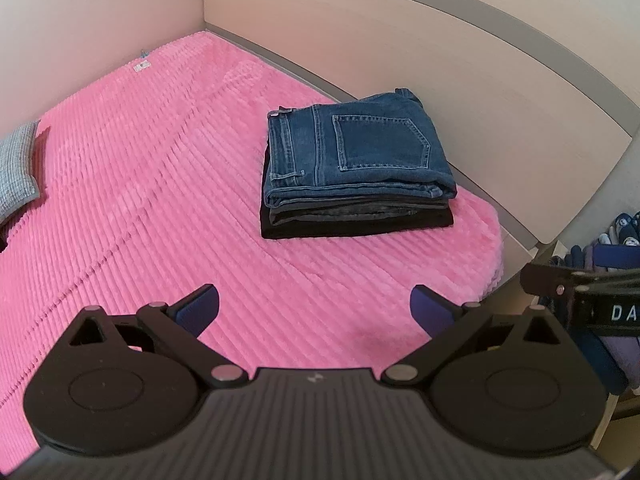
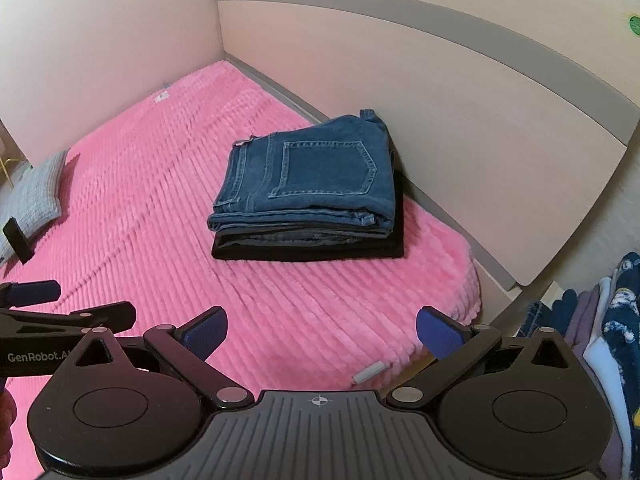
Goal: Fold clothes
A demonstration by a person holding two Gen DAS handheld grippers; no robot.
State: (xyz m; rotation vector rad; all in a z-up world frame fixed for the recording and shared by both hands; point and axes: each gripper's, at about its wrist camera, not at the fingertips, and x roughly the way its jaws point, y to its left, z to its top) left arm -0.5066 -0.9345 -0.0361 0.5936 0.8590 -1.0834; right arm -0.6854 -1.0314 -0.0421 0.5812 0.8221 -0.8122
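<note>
Left wrist view shows the left gripper (image 1: 315, 312) with its two blue-padded fingers spread wide and nothing between them; it hangs above the pink ribbed blanket (image 1: 140, 208) without touching it. Ahead of this gripper and a little to its right lies a stack of folded clothes: the blue jeans (image 1: 356, 152) on top, back pocket facing up, and under them a folded black garment (image 1: 356, 224) that touches the blanket. The stack sits near the far right corner of the bed, close beside the light wooden bed board (image 1: 460, 92). Far to the gripper's left a grey pillow (image 1: 18, 168) lies at the edge of the blanket. At the right edge a part of the other black gripper appears, and behind it hang some clothes in dark blue and purple (image 1: 616, 240).

Right wrist view shows the right gripper (image 2: 322, 334), also released, fingers wide apart and empty, above the near edge of the blanket (image 2: 160, 220). The jeans (image 2: 312, 176) with the black garment (image 2: 308, 250) below are straight ahead of it, well apart from the fingers. The left gripper's body (image 2: 60, 320) is just beside it on the left. To its right hang the clothes (image 2: 616, 320).
</note>
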